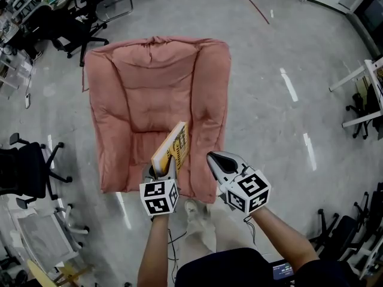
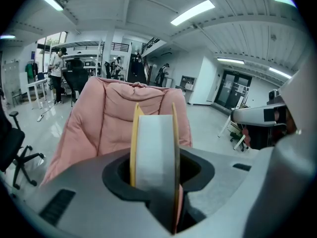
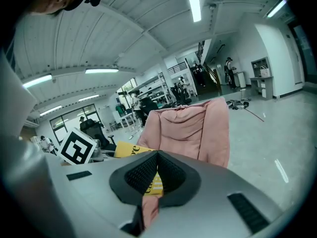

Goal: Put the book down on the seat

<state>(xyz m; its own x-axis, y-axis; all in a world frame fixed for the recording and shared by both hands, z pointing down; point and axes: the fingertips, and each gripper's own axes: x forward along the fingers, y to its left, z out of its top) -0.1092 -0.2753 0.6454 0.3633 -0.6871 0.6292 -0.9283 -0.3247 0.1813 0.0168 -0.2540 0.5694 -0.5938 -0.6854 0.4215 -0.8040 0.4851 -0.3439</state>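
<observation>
A yellow book (image 1: 172,146) stands on edge over the front of the pink padded seat (image 1: 155,94), and my left gripper (image 1: 162,171) is shut on its lower end. In the left gripper view the book (image 2: 153,143) shows its white page edge between the two jaws, with the seat (image 2: 114,118) behind it. My right gripper (image 1: 212,157) hangs just right of the book, over the seat's front right corner, shut with nothing in it. In the right gripper view its pads (image 3: 143,171) meet at the tips, and the book (image 3: 130,150) and the seat (image 3: 198,128) lie beyond.
Black office chairs stand at the left (image 1: 30,172) and at the far left (image 1: 69,31). A white desk frame (image 1: 359,79) is at the right. A red cable (image 1: 254,8) runs over the grey floor beyond the seat. The person's shoe (image 1: 194,209) is by the seat's front edge.
</observation>
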